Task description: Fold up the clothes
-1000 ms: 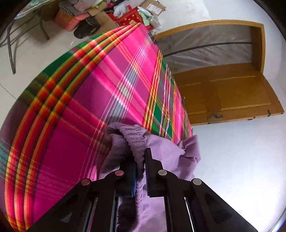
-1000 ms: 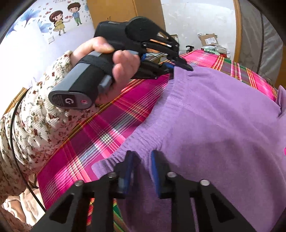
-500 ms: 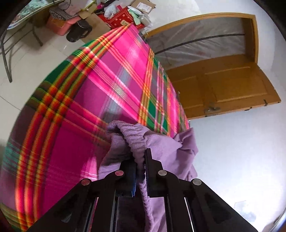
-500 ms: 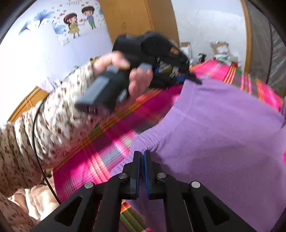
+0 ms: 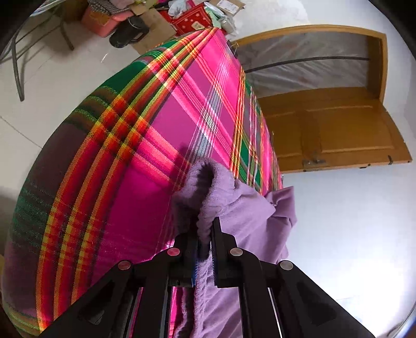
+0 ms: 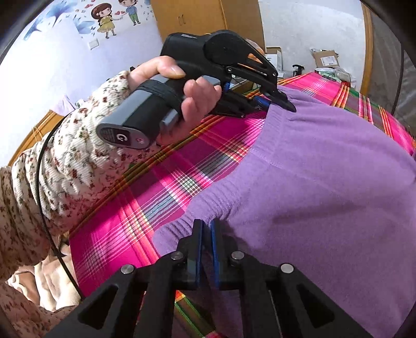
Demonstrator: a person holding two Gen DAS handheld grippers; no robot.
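Pink, green and orange plaid bedcover (image 5: 135, 161) spread wide beneath everything. On it, purple fleece garment (image 6: 325, 169), ribbed waistband edge toward the near side, one bunched corner lifted off the cloth. Wooden door (image 5: 335, 130) open beyond the bed's far edge. Cartoon wall sticker of two children (image 6: 114, 18), no lettering legible. Left hand (image 6: 187, 96) in a floral sleeve (image 6: 65, 161), wrapped round a grey handle with a white "G" logo on its end cap. Left gripper (image 5: 204, 241) clamped on the bunched waistband corner. Right gripper (image 6: 205, 231) nearly closed, pinching the waistband edge, having just eased slightly wider.
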